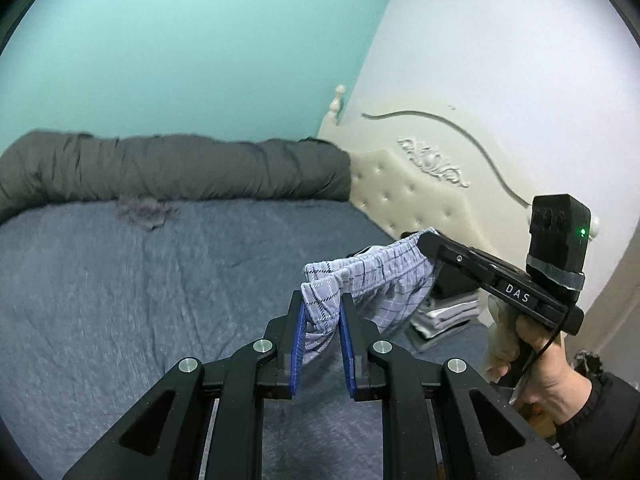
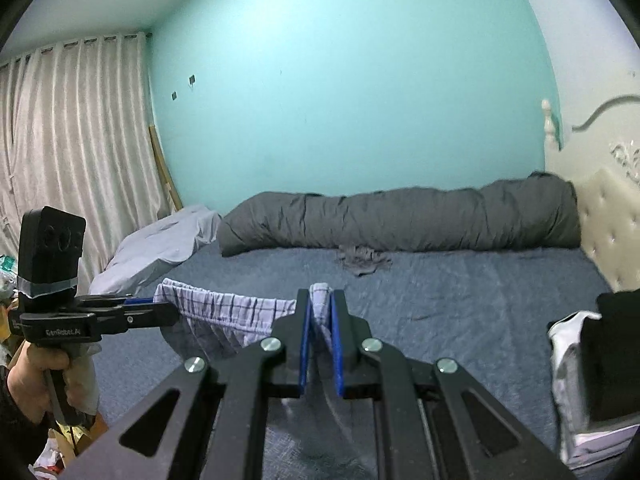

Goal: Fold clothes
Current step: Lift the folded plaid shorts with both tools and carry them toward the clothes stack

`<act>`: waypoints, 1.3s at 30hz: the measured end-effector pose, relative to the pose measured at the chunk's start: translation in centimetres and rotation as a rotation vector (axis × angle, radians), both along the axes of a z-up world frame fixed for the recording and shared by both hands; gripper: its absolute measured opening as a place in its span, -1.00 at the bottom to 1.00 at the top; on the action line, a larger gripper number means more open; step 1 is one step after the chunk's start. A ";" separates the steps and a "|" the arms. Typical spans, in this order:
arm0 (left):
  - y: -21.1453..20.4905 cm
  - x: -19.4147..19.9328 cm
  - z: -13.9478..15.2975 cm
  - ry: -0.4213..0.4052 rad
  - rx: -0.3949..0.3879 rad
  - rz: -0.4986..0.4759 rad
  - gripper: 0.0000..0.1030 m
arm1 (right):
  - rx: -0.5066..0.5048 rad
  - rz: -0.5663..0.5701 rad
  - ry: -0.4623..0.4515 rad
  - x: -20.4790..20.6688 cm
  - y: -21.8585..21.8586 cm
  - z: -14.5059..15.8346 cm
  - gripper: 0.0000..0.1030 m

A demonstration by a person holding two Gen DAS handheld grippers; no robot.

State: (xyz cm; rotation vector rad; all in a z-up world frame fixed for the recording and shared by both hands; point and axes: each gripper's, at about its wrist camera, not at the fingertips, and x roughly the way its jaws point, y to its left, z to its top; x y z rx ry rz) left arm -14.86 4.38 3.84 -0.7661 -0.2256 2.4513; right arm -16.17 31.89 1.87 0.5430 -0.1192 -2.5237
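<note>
Left tongs [image 1: 320, 312]: blue pads nearly together, pinching one end of the waistband of the plaid shorts [image 1: 384, 280]; a narrow gap shows lower down the pads.
Right tongs [image 2: 320, 312]: closed down on the other end of the same waistband, cloth bunched between the pads.
Plaid shorts: pale lilac check with dark lines, hung in the air between the two tongs above the bed [image 1: 140, 300]; the waistband sags in the middle and the legs drop behind the tongs' frames, so the hem is hidden.
Hands: each view shows the opposite hand [image 2: 36, 376] wrapped round a black grip; a dark sleeve is cut off at the edge.
Folded stack [image 1: 448, 312]: grey and white garments by the headboard [image 1: 404, 196], partly covered by the right tongs; in the right view it is blurred and cropped.
Grey quilt [image 2: 400, 216]: rolled along the far side of the bed against the turquoise wall.
Small dark garment [image 2: 362, 260]: crumpled just before the quilt, too blurred to identify.
</note>
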 end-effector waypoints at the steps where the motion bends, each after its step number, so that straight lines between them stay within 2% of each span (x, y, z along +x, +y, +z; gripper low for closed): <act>1: 0.4 0.5 0.7 0.008 -0.002 -0.006 -0.67 | 0.002 -0.002 0.009 0.5 0.3 0.6 -0.83; 6: 2.5 2.8 3.4 0.040 -0.028 -0.037 -0.67 | 0.015 -0.017 0.042 3.0 2.0 2.8 -0.83; 12: 5.9 4.9 5.3 0.068 -0.054 -0.074 -0.67 | 0.021 -0.050 0.062 5.4 4.6 4.4 -0.83; 22: 10.4 7.1 6.9 0.089 -0.068 -0.127 -0.67 | 0.028 -0.101 0.078 8.3 8.2 5.6 -0.83; 39: 17.3 8.5 8.6 0.109 -0.094 -0.222 -0.67 | 0.044 -0.174 0.087 10.8 15.1 6.7 -0.83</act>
